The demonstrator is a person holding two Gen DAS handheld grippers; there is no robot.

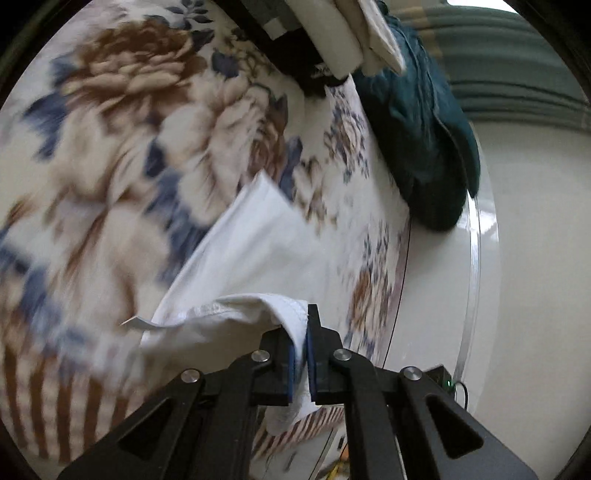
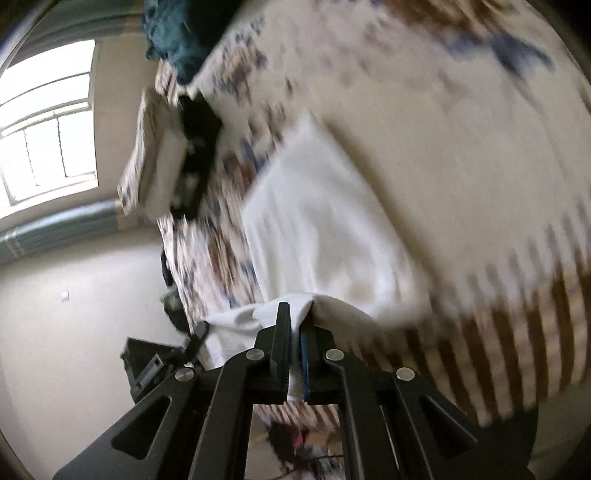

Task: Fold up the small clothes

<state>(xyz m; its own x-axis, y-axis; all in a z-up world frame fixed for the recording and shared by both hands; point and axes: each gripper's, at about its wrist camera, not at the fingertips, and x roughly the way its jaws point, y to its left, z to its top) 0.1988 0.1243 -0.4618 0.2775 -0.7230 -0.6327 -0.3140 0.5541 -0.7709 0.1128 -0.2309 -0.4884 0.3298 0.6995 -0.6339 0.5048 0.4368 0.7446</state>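
Observation:
A small white garment (image 1: 255, 243) hangs over the floral bedspread (image 1: 110, 147), held up at two edges. My left gripper (image 1: 301, 332) is shut on one edge of it, with cloth pinched between the blue pads. My right gripper (image 2: 295, 332) is shut on another edge of the white garment (image 2: 321, 221), which stretches away from the jaws over the bedspread (image 2: 461, 129). Both views are tilted and motion-blurred.
A teal garment (image 1: 424, 122) and folded pale clothes (image 1: 343, 33) lie at the far edge of the bed, with a black item (image 2: 199, 147) beside them. A window (image 2: 48, 122) and curtains are beyond. A dark device (image 2: 147, 362) sits below the bed edge.

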